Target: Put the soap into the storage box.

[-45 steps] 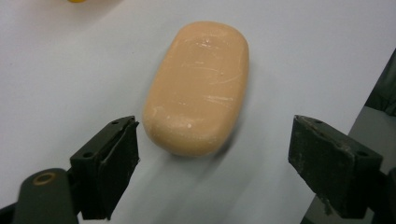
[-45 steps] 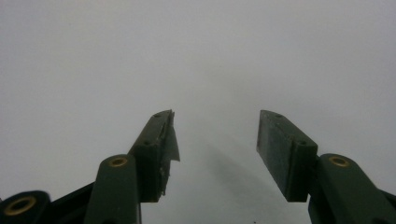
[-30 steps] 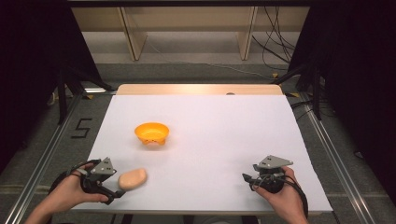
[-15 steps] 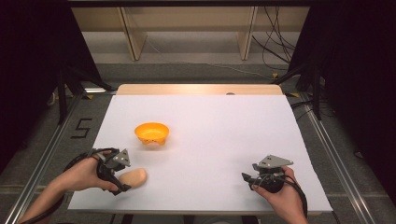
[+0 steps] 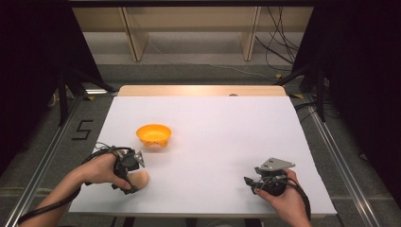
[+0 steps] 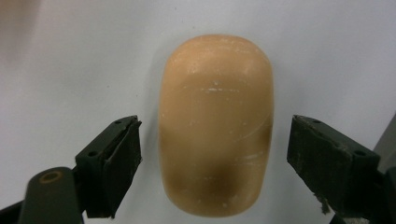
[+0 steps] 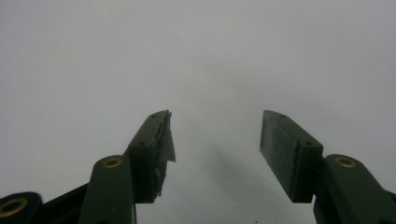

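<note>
Two open jaws of left hand-held gripper (image 6: pixel 212 172) flanking tan bread roll (image 6: pixel 215 123)

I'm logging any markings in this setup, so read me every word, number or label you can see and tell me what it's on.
"5": a single dark digit on the grey floor left of the table, at.
Nothing else is readable: the orange bowl, the tan bread roll, the white table top and both grippers' jaws carry no visible lettering.
</note>
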{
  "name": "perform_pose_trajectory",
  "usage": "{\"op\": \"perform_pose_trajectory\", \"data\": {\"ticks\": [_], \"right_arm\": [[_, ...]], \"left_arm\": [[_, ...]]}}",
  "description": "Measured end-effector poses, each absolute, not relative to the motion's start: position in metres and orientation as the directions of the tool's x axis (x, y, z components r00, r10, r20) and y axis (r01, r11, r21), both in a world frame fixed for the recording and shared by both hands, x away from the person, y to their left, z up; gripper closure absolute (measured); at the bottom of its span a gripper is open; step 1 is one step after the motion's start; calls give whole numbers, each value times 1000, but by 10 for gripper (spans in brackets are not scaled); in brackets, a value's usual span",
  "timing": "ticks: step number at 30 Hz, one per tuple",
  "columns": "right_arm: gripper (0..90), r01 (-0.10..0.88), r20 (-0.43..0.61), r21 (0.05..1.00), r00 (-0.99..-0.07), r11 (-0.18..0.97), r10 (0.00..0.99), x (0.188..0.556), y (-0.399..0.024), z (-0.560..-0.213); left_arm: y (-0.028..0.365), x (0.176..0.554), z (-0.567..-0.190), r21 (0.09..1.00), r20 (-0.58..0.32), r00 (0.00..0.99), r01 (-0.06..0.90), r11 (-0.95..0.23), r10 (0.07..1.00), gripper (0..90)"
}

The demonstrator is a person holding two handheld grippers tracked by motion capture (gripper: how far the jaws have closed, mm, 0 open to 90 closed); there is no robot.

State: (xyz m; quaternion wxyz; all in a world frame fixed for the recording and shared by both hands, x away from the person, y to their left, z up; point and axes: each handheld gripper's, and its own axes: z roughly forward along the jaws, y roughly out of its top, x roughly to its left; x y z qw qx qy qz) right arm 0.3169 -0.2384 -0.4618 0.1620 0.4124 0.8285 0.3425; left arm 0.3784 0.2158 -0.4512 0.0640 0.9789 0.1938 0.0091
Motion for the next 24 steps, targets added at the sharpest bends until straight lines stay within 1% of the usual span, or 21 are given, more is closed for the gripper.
{"op": "perform_pose_trajectory", "data": {"ticks": [1, 3, 9, 16, 19, 24], "right_arm": [[438, 583, 23, 696, -602, 419, 798, 316, -238, -461], [437, 571, 12, 701, -609, 427, 793, 317, -239, -462], [434, 577, 15, 695, -608, 429, 794, 317, -238, -462], [432, 583, 20, 688, -609, 431, 793, 317, -237, -463], [431, 565, 7, 698, -619, 439, 785, 318, -238, -463], [431, 576, 16, 691, -618, 438, 786, 316, -237, -463]], "left_arm": [[215, 380, -453, 127, -9, 926, 375, -918, 377, 175], [215, 381, -455, 123, -20, 926, 376, -918, 377, 179], [214, 384, -458, 99, -9, 929, 370, -924, 371, 207], [209, 387, -461, 67, -17, 931, 365, -929, 364, 235], [207, 388, -463, 57, -27, 930, 368, -928, 367, 246], [206, 389, -465, 38, -30, 934, 357, -933, 356, 272]]}}
